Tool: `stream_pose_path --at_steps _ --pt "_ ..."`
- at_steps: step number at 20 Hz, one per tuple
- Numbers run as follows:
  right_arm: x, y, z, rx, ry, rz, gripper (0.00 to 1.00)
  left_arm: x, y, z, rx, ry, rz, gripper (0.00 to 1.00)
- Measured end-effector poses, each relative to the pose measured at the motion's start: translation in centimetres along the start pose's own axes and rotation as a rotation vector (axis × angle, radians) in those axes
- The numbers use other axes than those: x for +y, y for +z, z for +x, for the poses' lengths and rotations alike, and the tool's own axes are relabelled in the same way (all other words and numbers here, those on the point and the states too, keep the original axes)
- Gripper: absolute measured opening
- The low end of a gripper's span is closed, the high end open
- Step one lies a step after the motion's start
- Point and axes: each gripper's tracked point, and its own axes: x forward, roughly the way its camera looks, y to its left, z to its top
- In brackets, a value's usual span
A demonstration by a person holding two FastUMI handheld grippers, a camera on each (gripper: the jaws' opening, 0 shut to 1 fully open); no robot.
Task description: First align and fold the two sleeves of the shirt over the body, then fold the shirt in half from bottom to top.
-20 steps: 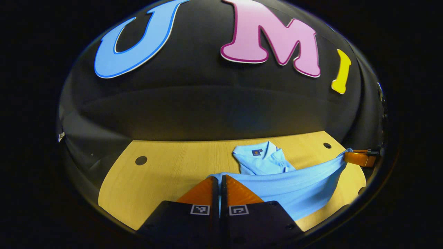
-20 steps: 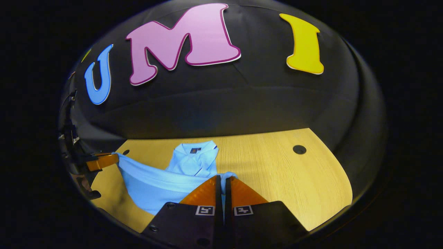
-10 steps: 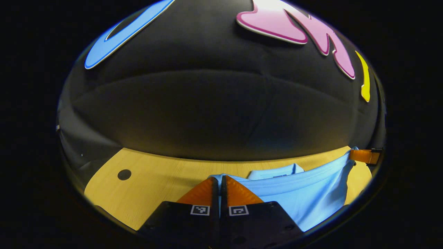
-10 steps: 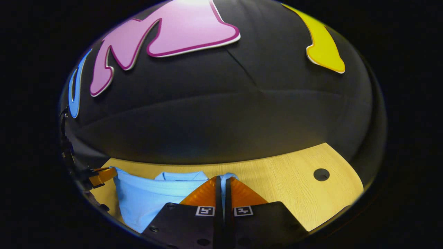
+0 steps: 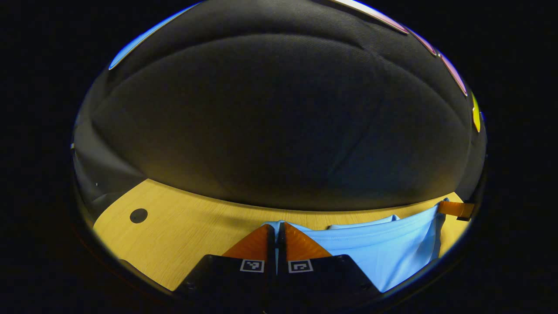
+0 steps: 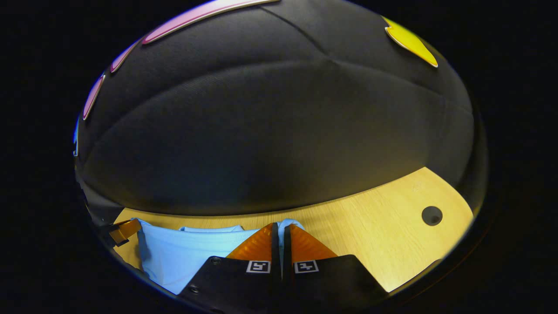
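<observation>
1. Left gripper view, far left: round dark hole in the pale wooden surface, well apart from the cloth.
2. Bottom centre of that view: left hand-held gripper clenched, its 2 fingers pressed together on a corner of the light blue shirt, a small tuft of fabric poking out just above the tips.
3. To the right of it: shirt hem stretched in a taut band toward the far right, a second blue layer peeking up just behind the upper edge, lower cloth hanging down toward the surface.
4. Far right edge of that view: right hand-held gripper gripping the opposite corner of the same hem.
5. Right gripper view, far left edge: left hand-held gripper holding the blue corner beside it.
6. Moving right: shirt spread between the 2 tools, a folded layer showing just behind the top edge.
7. Bottom centre: right hand-held gripper clenched on its corner of the fabric, fingers pressed together with a blue tuft just above the tips.
8. Right of it: bare surface with 1 round dark hole near the far right.
9. Behind everything: black padded booth wall meeting the surface's rear edge.
</observation>
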Motion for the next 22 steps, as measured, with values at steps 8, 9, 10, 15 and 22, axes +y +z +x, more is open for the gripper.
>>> stream_pose_path --at_steps 8,9,10,15,22 --pt "-0.4 -2.3 1.8 0.059 -0.06 -0.013 0.07 -0.1 -1.8 1.0 0.079 -0.001 0.03 0.13" --pt "-0.5 -2.6 2.0 0.063 -0.062 -0.011 0.1 0.1 -2.4 1.1 0.095 -0.002 0.036 0.14" --pt "-0.7 -2.8 2.1 0.067 -0.069 -0.01 0.12 0.1 -2.8 1.2 0.108 0.0 0.042 0.19" --pt "-1.3 -3.2 1.8 0.093 -0.077 0.03 0.48 -0.5 -3.3 0.7 0.131 -0.024 0.028 0.69" --pt "-1.2 -1.3 0.4 0.061 -0.064 0.018 0.75 -0.7 -0.9 -0.5 0.088 -0.01 0.032 0.92"
